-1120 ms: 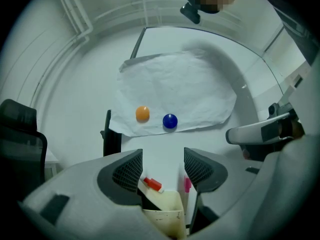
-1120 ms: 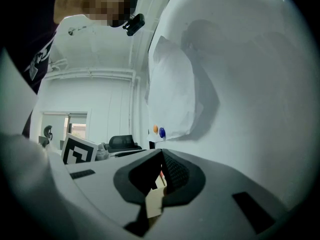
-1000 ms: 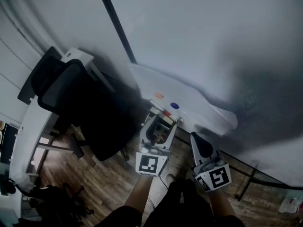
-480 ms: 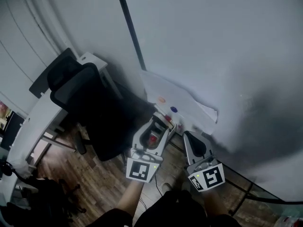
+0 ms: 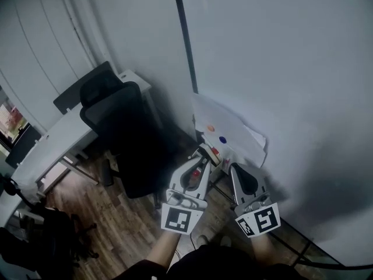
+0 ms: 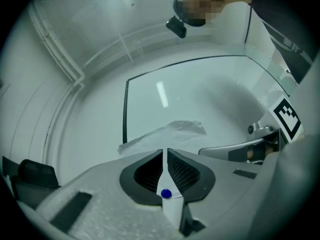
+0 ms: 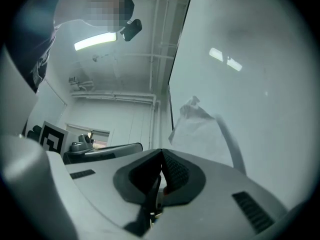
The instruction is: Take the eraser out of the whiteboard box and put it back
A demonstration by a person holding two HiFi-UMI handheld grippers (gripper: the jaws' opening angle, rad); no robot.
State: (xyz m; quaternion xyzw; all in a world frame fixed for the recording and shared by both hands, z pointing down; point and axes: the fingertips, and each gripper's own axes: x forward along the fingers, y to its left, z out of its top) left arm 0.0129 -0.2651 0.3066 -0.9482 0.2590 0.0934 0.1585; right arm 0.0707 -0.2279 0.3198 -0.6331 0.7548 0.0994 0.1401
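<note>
The whiteboard (image 5: 280,69) fills the right of the head view. A small white box (image 5: 212,152) with something red in it hangs on the board, under a white paper sheet (image 5: 224,127); I cannot make out the eraser. My left gripper (image 5: 200,158) points at the box from just below. Its jaws are closing to a thin slit, with nothing between them (image 6: 164,151). My right gripper (image 5: 238,170) is beside it, shut and empty (image 7: 161,152). Both point slightly upward at the board.
A black office chair (image 5: 125,139) stands left of the grippers, in front of a white desk (image 5: 58,139). The paper sheet carries an orange magnet (image 5: 211,128) and a blue magnet (image 5: 222,139). The black board frame (image 5: 185,39) runs up the wall. The floor below is wood.
Both grippers have risen along the board. The left jaws, wide open around the box's contents a second ago, have come away from it and closed with nothing in them.
</note>
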